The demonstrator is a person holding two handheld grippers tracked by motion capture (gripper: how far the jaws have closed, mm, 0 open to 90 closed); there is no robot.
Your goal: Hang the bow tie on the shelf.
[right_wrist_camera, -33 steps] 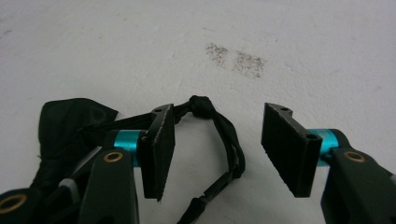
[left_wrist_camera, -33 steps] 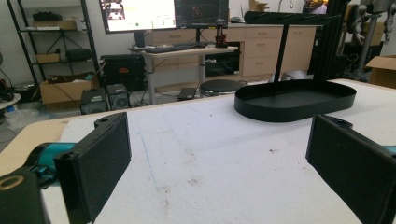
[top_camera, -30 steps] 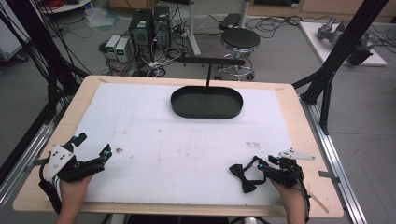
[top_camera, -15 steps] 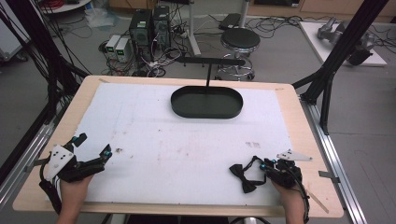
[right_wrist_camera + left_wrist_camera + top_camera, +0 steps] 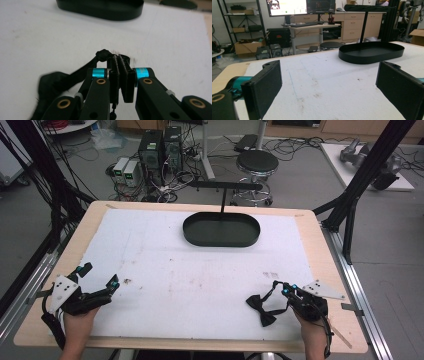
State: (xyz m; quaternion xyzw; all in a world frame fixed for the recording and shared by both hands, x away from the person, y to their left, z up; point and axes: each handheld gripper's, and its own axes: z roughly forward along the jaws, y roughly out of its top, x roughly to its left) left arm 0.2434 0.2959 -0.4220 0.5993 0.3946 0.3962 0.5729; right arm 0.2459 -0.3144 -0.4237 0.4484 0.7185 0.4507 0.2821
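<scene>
A wooden table topped with a stained white foam sheet stands in a workshop with computers, cables and a round stool behind it. In the high view a black oval metal tray with a thin T-shaped post sits toward the far edge. The left gripper rests at the near left corner, jaws spread, nothing between them. The right gripper lies near the right edge, its jaws having just closed on the thin strap of a black fabric bow tie, whose bow lies on the sheet just left of it.

In the left gripper view the two flat, matte black pads stand wide apart above the sheet, the tray far ahead.

In the right gripper view the ribbed pads press together on the knotted strap; the soft bow lies at lower left.
</scene>
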